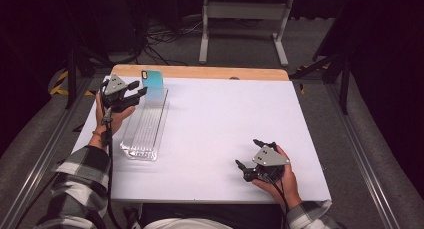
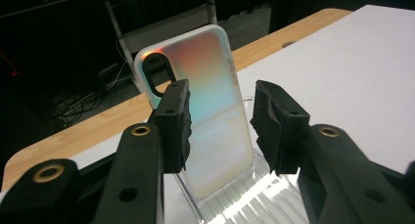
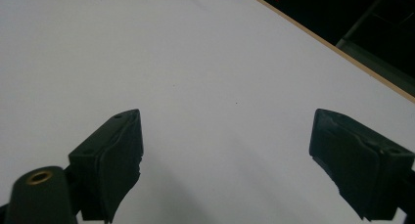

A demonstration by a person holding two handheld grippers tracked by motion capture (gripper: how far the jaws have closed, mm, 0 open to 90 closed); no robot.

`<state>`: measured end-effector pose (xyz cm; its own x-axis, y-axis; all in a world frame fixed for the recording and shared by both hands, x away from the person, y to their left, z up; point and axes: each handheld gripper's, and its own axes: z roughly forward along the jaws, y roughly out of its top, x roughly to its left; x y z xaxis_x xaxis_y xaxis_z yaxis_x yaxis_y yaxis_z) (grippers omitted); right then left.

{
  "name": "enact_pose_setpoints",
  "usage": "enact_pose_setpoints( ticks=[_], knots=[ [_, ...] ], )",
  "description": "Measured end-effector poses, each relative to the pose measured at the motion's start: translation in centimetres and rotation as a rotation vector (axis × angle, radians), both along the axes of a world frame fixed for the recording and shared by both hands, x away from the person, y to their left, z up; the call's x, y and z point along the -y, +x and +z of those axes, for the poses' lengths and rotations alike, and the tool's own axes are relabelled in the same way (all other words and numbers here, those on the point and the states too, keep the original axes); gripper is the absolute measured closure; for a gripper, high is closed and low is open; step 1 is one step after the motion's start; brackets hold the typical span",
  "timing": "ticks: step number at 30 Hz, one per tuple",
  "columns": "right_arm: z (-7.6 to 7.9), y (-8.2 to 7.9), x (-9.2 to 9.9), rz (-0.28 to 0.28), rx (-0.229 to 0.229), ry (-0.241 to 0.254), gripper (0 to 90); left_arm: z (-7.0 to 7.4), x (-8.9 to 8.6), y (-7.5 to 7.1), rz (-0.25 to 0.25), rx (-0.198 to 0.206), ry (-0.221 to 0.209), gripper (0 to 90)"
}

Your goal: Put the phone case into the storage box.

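Note:
An iridescent phone case with a white rim stands upright at the far end of a clear ribbed plastic tray on the left of the table. My left gripper is level with the case, one jaw on each side of it. The left jaw covers the case's edge and a thin gap shows at the right jaw, so the pads do not press on it. My right gripper rests low near the front right of the table, jaws wide open with nothing between them.
A white sheet covers the table, with a wooden strip along the far edge. Beyond it stand a metal frame and loose cables on the floor. Metal rails run along both sides.

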<state>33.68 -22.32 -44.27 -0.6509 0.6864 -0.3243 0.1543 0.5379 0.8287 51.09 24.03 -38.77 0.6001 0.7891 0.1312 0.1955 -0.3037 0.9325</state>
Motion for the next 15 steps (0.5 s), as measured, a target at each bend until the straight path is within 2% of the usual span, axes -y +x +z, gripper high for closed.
enact_pose_setpoints(
  ticks=[1, 4, 9, 15],
  knots=[
    [0.0, 0.0, 0.0, 0.000, 0.001, 0.000, 13.3, 0.0, 0.0, -0.1, -0.004, -0.003, -0.005, 56.9],
    [0.0, 0.0, 0.0, 0.000, 0.000, 0.000, 13.3, 0.0, 0.2, -0.6, -0.008, 0.019, 0.020, 54.4],
    [0.0, 0.0, 0.0, 0.002, 0.000, -0.001, 13.3, 0.0, 0.3, -0.9, -0.027, 0.021, 0.009, 50.5],
    [0.0, -0.1, -0.1, 0.005, 0.002, -0.005, 13.3, 0.1, 0.5, -1.4, -0.029, 0.029, 0.000, 41.5]
  ],
)
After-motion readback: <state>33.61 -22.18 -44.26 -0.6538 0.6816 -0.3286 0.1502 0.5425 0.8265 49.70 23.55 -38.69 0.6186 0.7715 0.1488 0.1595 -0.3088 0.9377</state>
